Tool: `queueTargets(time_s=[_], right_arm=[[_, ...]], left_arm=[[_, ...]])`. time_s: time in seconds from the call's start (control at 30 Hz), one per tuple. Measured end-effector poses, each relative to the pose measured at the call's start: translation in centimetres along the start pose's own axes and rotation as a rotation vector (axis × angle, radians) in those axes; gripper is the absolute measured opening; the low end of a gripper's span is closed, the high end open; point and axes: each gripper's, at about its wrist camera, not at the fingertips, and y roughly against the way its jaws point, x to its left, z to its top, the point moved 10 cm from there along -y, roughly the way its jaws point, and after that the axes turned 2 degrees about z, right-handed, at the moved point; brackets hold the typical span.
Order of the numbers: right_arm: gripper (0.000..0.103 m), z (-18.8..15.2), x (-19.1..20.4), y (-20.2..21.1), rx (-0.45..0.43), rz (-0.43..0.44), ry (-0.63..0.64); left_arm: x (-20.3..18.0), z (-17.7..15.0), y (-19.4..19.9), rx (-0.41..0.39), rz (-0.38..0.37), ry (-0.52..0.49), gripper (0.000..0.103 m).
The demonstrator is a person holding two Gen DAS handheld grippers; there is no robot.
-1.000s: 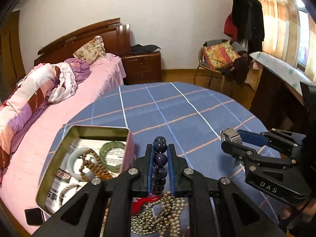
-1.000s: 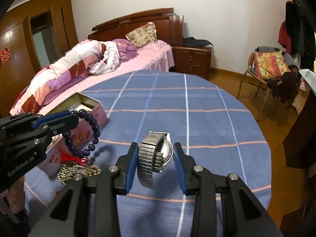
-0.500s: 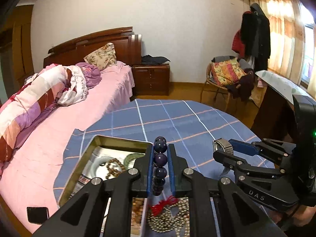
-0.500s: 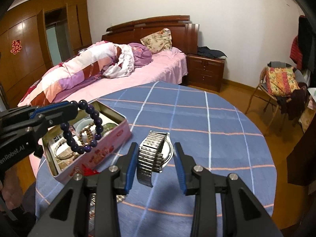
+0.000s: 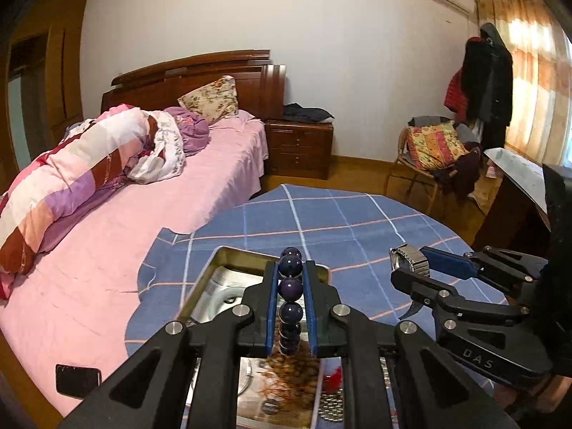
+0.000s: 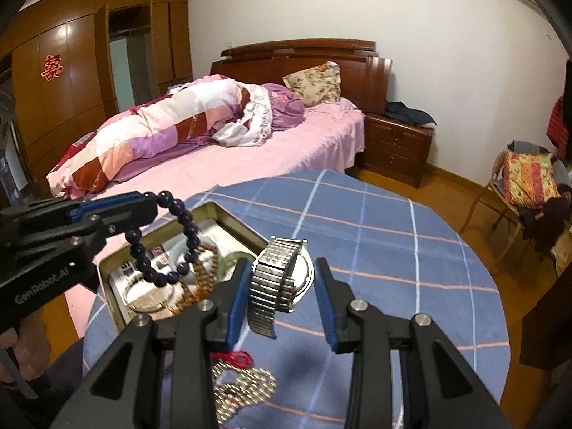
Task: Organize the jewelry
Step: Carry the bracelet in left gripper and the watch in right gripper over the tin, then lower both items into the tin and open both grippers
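You are holding the dark bead bracelet [image 6: 162, 241] pinched between the pads of the left gripper [image 5: 290, 298], and it is now hanging right over the open tin [image 6: 246, 231], where a second ago it was dangling beside the tin above the loose pile on the cloth. That means the drop is nearly lined up: judged from here, you only need to lower a little and let go. The right gripper [image 6: 280, 284] is clamping the metal-band watch [image 6: 280, 279], and it is keeping just beside the tin's near right corner, above the blue checked tablecloth [image 6: 393, 250].

Inside the tin you are already storing a jade bangle [image 6: 234, 258], brown wooden beads [image 6: 203, 279] and a silver bangle [image 6: 144, 302], so the free floor is toward the far left. Watch the tin's thin rim: the bracelet loop could catch on it. The gold bead chain [image 6: 243, 389] with its red tassel [image 6: 239, 359] is lying on the cloth under the right gripper, not yet sorted. The two grippers are working close together; the table beyond the tin is giving you room to swing right.
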Motion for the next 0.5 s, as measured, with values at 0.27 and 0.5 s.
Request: queueTargets(time_s=[0.27,0.5], right_arm=[[0.038,1.7,3.6,-2.7,-0.003,0.056,0.035],[0.039,1.2,5.8,-5.6,0.032,0.076,0.071]], left_arm=[[3.3,-0.7,-1.0,0.022,0.049,0.036,0.013],[5.5,-1.9,-2.9,0.063,0.069,0.064,0.013]])
